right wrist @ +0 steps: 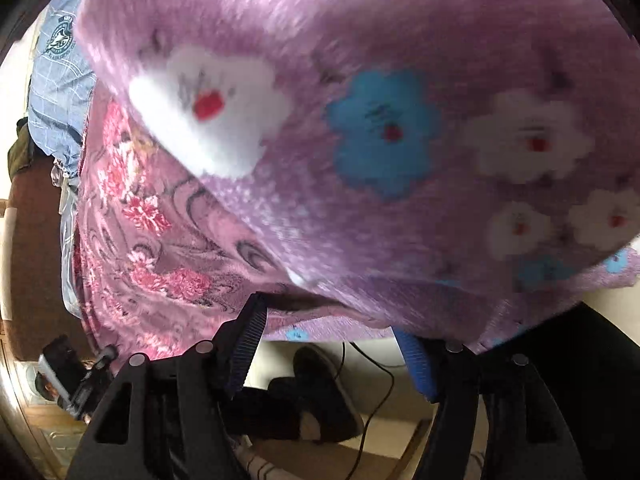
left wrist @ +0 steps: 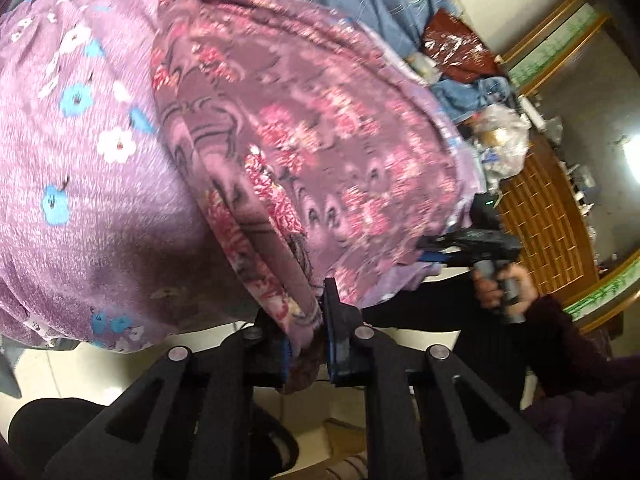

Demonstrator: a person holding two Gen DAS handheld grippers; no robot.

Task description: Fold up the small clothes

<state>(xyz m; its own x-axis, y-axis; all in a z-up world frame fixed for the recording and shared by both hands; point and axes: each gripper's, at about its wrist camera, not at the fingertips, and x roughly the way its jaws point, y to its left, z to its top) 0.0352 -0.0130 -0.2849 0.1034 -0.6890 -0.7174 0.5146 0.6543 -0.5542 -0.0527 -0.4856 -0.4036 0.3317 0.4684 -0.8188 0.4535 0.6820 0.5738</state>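
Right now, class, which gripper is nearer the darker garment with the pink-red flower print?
Left. The left gripper is clamped on the darker pink-flowered garment; the right gripper is open at the lilac cloth beside it.

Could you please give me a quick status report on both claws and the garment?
Left claw shut on dark purple red-flowered cloth. Right claw open, nothing between its pads. Lilac blue-and-white-flowered fleece hangs right above it. Nothing blocking.

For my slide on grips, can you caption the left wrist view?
Left gripper shut on a bunched edge of the dark floral garment, which lies over a lilac flowered cloth.
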